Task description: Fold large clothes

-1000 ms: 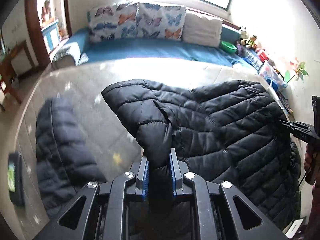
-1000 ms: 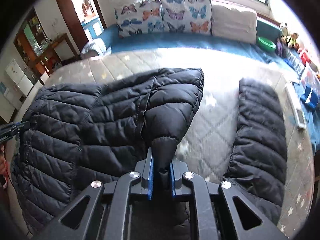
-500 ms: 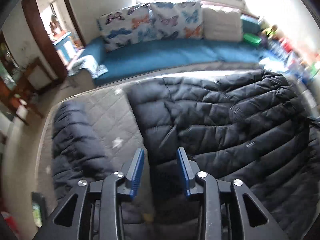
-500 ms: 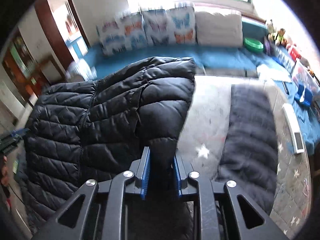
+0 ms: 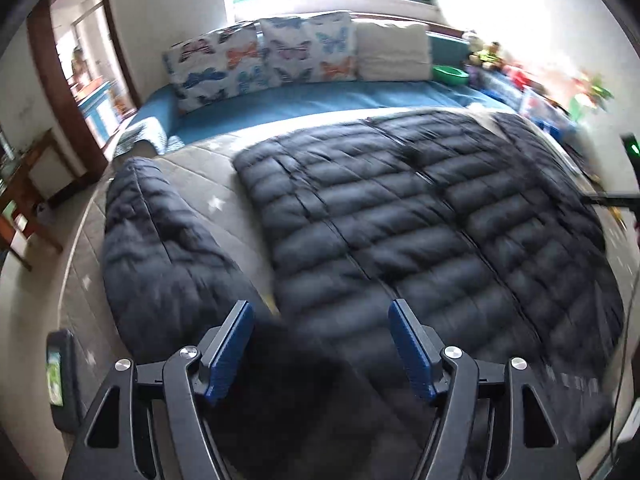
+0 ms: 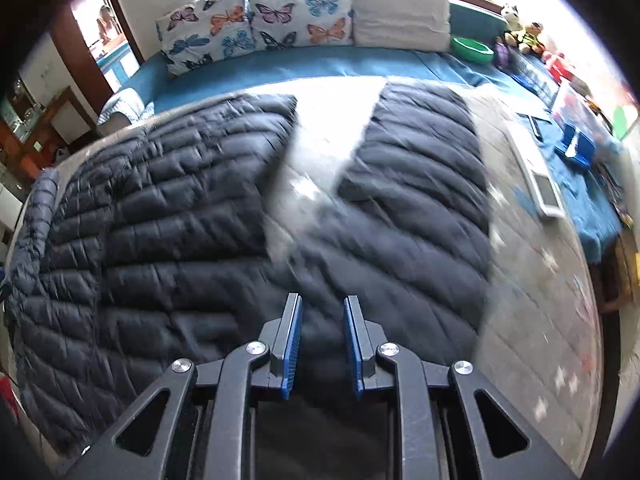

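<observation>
A large black quilted puffer jacket (image 5: 420, 216) lies spread flat on a grey quilted mat (image 5: 224, 196). One sleeve (image 5: 156, 248) lies out to the left in the left wrist view. My left gripper (image 5: 320, 340) is wide open above the jacket's near edge and holds nothing. In the right wrist view the jacket body (image 6: 160, 216) lies left and the other sleeve (image 6: 416, 200) lies right. My right gripper (image 6: 322, 332) has its jaws parted a little over the dark fabric, with nothing pinched between the pads.
A blue couch (image 5: 320, 96) with butterfly cushions (image 5: 260, 56) and a white pillow (image 6: 400, 12) runs along the back. A green bowl (image 6: 472, 49) and toys (image 6: 524, 36) sit at its right end. A white remote (image 6: 540, 180) lies right of the mat. A dark device (image 5: 60, 376) lies at the mat's left edge.
Both grippers let go of the jacket corners they were pinching and opened. The jacket dropped from a lifted fold and now lies flat on the mat.
</observation>
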Demonstrator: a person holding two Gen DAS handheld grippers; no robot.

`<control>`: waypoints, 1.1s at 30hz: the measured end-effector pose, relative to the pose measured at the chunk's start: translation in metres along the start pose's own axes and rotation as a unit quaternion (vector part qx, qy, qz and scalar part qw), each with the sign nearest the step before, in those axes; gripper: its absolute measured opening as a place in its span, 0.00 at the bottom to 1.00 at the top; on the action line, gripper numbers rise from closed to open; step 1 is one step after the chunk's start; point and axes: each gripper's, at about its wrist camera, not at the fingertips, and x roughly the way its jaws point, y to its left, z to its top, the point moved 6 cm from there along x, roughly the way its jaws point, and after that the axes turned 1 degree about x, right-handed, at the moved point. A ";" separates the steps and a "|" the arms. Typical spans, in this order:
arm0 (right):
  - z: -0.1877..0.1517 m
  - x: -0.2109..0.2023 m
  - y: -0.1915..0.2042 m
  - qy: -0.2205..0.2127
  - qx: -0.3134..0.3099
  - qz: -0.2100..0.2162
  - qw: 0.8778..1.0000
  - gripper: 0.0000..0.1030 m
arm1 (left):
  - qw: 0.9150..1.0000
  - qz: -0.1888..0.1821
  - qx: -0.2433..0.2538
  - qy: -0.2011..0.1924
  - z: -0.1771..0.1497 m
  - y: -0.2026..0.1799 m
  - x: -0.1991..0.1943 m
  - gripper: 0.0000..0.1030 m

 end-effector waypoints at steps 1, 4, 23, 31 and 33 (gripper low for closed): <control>-0.006 -0.003 -0.001 0.000 -0.003 0.001 1.000 0.23 | 1.000 -0.005 0.004 0.001 -0.012 -0.007 -0.004 0.72; -0.029 -0.010 0.003 -0.002 -0.018 0.009 1.000 0.23 | 1.000 -0.029 0.004 0.004 -0.042 -0.019 -0.008 0.72; -0.044 0.003 0.031 0.013 -0.026 0.026 0.999 0.25 | 0.988 -0.077 -0.128 -0.020 -0.017 0.075 0.012 0.57; -0.045 0.030 0.023 0.034 -0.009 0.042 0.999 0.27 | 0.986 -0.066 -0.144 0.046 -0.016 0.098 0.093 0.60; -0.044 0.030 0.022 0.035 -0.011 0.044 0.998 0.27 | 0.983 -0.077 -0.161 0.042 -0.018 0.103 0.094 0.60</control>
